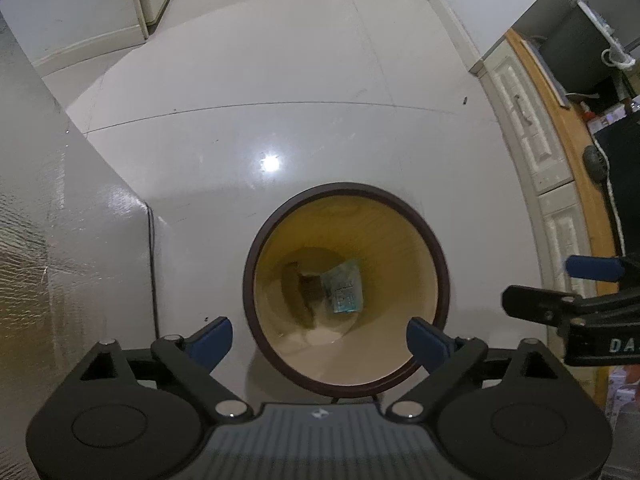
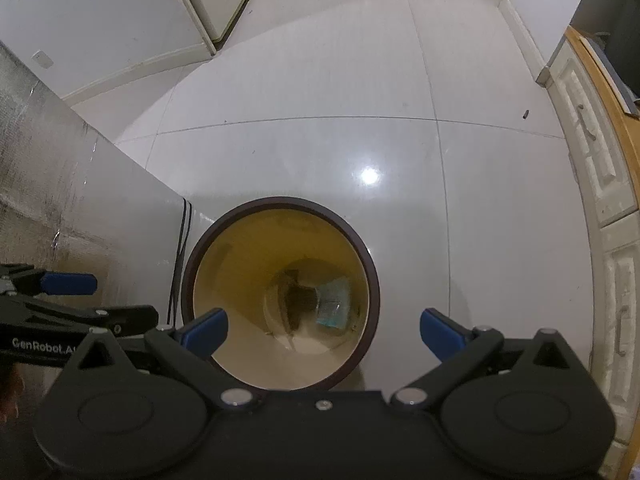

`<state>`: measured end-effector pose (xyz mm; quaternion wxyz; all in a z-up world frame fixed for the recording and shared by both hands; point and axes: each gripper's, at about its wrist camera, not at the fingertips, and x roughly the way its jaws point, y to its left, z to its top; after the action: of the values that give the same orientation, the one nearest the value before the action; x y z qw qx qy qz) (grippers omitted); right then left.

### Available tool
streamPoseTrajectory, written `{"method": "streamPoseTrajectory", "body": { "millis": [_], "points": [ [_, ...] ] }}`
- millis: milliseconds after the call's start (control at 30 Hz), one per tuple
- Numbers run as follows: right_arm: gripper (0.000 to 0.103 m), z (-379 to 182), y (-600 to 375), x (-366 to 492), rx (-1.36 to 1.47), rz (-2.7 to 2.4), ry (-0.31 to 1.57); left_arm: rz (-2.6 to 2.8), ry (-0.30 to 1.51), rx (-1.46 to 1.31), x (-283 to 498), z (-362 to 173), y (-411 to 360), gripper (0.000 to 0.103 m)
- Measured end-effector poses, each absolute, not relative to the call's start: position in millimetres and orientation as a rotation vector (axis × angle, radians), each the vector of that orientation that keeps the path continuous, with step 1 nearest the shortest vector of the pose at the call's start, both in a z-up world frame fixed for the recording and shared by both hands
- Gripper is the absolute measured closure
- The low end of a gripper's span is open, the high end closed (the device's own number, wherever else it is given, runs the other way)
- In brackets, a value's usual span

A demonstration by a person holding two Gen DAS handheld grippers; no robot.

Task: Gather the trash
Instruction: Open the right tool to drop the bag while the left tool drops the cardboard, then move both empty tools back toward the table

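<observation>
A round waste bin (image 1: 436,248) with a dark brown rim and yellow inside stands on the white floor; it also shows in the right wrist view (image 2: 372,264). At its bottom lie a pale blue-white wrapper (image 1: 343,292) (image 2: 334,307) and a dark brown piece (image 1: 310,288) (image 2: 298,300). My left gripper (image 1: 319,340) is open and empty above the bin's near rim. My right gripper (image 2: 324,334) is open and empty above the bin too. Each gripper shows at the edge of the other's view.
A foil-covered panel (image 1: 36,216) (image 2: 44,168) with a black cable stands left of the bin. White cabinet drawers (image 1: 532,140) (image 2: 600,168) under a wooden counter run along the right. White doors (image 2: 208,4) stand at the far left. A small dark speck (image 2: 525,113) lies on the floor.
</observation>
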<state>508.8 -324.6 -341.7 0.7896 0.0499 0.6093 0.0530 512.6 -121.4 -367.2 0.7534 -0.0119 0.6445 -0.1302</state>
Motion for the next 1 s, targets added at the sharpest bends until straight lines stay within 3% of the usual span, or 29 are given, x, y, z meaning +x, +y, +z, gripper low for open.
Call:
{"method": "streamPoseTrajectory", "body": {
  "millis": [300, 1000],
  "points": [
    [0.000, -337.2, -328.9, 503.2, 0.109, 0.106, 1.298, -0.254, 1.443, 0.011, 510.4, -364.6, -119.2, 0.000],
    [0.000, -293.7, -340.5, 469.8, 0.076, 0.132, 1.240, -0.261, 1.374, 0.033, 486.6, -307.0, -117.4, 0.000]
  ]
}}
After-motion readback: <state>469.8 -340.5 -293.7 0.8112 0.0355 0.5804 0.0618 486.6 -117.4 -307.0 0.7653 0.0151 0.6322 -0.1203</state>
